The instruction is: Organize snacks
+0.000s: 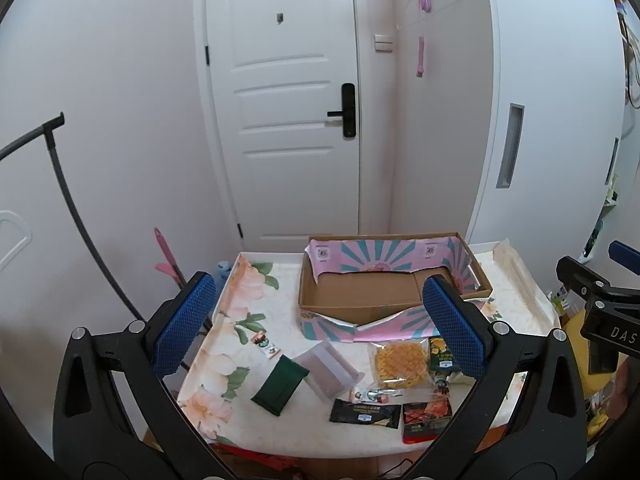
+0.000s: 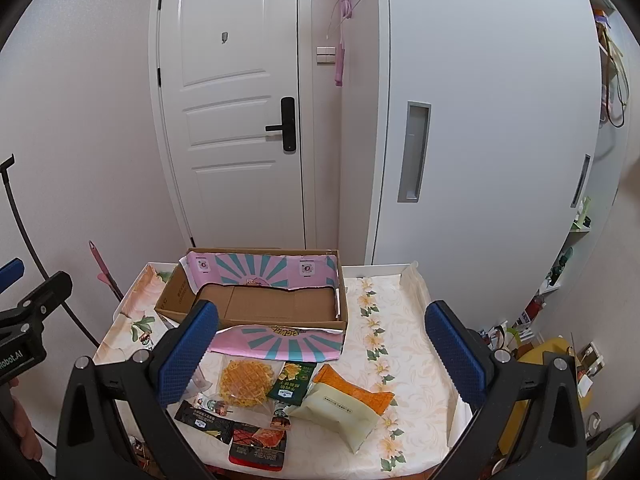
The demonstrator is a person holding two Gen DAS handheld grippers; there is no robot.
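Left wrist view: looked forward and downward along its blue-padded fingers, from above the near edge of the table (image 1: 256,276), toward the white door (image 1: 280,100) at 12 o'clock.
Right wrist view: sat further right, same tilt, door (image 2: 228,100) at 11 o'clock.
Nearness: both hung back from the table, near its front edge.
Shared: cardboard box (image 1: 360,292) (image 2: 256,300), waffle packet (image 1: 400,360) (image 2: 246,384), door.

One cardboard box (image 2: 256,304) stood on the counter (image 2: 404,328). In front of the box lay about ten snack packets, among them one waffle packet (image 2: 245,385), one dark green pouch (image 1: 280,385), and one orange packet (image 2: 354,390).
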